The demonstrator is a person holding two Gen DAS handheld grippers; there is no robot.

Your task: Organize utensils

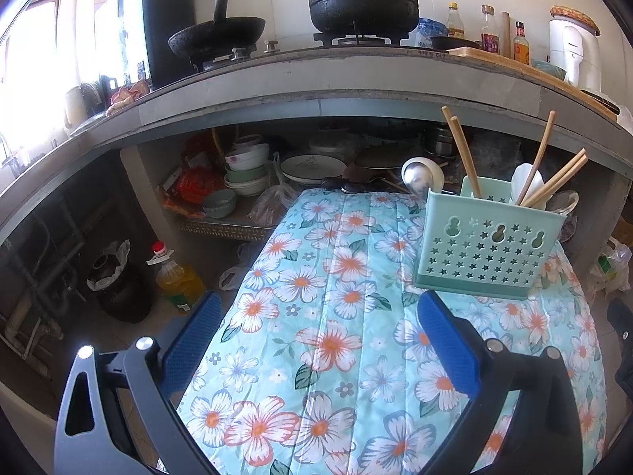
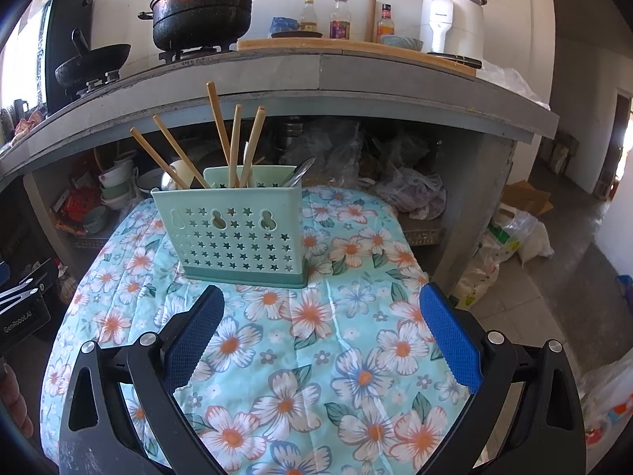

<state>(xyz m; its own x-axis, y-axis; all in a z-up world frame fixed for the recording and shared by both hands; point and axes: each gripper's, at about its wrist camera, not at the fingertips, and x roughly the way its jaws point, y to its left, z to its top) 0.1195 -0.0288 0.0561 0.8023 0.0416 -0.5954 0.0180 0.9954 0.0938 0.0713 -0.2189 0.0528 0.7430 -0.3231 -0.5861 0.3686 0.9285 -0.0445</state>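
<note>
Both grippers' fingers (image 1: 447,344) (image 2: 449,328) wide apart, empty; utensil holder (image 2: 241,233) upright just ahead.

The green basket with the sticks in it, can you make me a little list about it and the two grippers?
holder: green utensil holder, upright on the flowered cloth
inside: wooden chopsticks, metal spoons, white spoon
left gripper: open, holding nothing
right gripper: open, holding nothing
behind: black pot on the stove
</note>
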